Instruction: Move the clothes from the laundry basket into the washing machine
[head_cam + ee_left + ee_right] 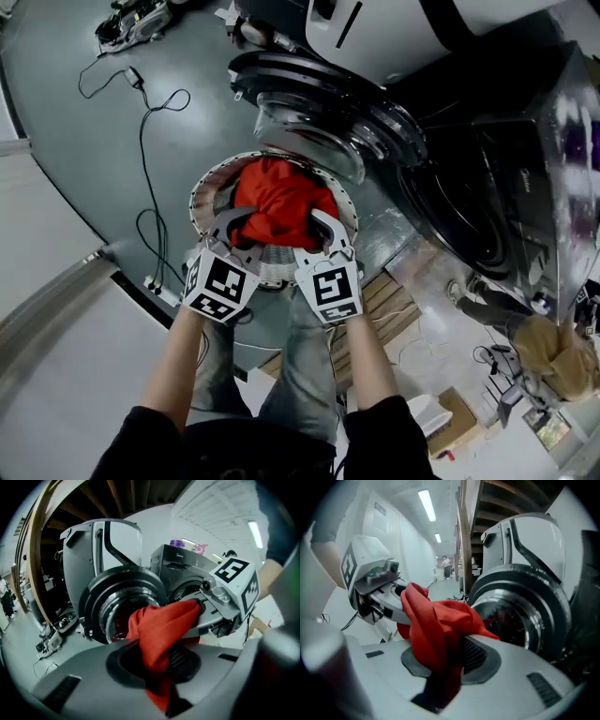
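Grey floor [75,112] strewn with loose cables [145,131] forms the work area.

Head view: a round white laundry basket [200,202] stands at the person's feet, just before the open door [319,103] of the washing machine [394,28]. A red garment [281,192] is bunched above the basket's mouth. The left gripper [232,223] has its near left edge and the right gripper [326,228] its near right edge. The two grippers sit side by side, and the cloth spreads away from them toward the door. Whether other clothes lie beneath it in the basket cannot be told.

Left gripper view: the jaws are closed on a fold of the red cloth, which rises from between the pads and stretches across to the right gripper's tip. The machine's door stands beyond, near.

Right gripper view: the jaws are likewise clamped on the cloth, and a tail hangs below the pads. The garment bridges to the left gripper at the view's left, with the door to the right.

Assessment: the step in hand appears to be carrying the garment from basket to drum. To do it well:
- Hold both grips firm.
- Lift until the hanging part clears the basket rim.
- Bring both grippers together round the open door to the drum opening.
- Release only once the bulk is inside.

The risk is trailing cloth catching on the door or the rim.
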{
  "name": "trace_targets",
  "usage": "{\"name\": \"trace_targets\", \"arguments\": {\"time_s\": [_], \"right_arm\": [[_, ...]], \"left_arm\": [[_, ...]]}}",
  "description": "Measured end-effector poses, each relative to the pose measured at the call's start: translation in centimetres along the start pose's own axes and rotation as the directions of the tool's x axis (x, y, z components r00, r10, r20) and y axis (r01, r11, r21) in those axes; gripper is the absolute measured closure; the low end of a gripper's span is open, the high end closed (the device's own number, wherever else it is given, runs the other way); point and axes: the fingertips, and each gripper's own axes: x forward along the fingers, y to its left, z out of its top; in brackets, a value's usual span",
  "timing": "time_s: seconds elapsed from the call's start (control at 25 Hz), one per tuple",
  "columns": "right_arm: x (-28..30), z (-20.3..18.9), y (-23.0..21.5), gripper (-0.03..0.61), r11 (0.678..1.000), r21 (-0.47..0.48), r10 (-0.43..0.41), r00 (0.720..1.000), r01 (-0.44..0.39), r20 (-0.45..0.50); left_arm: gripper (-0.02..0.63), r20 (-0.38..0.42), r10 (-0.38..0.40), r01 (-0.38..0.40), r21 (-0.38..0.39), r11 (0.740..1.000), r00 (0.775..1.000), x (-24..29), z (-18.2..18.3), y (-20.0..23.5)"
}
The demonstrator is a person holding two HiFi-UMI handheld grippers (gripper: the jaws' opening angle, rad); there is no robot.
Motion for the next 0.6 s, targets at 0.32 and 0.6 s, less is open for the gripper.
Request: {"name": "trace_targets", "arguments": {"time_s": [0.32, 0.6], "right_arm": [[-7.0, 8.6, -0.2, 0.466, 0.990, 0.010, -0.141, 0.986, 0.141, 0.093], [-13.2, 14.1, -1.2, 0.466, 0.957, 0.063, -0.289, 0.943, 0.282, 0.168]], "left_arm": [[0.535, 0.092, -0.054, 0.041, 0.139, 0.989, 0.994, -6.3, 8.7, -1.2], [0.535, 0.154, -0.138, 0.089, 0.289, 0.953, 0.978, -10.1, 15.8, -3.3]]}}
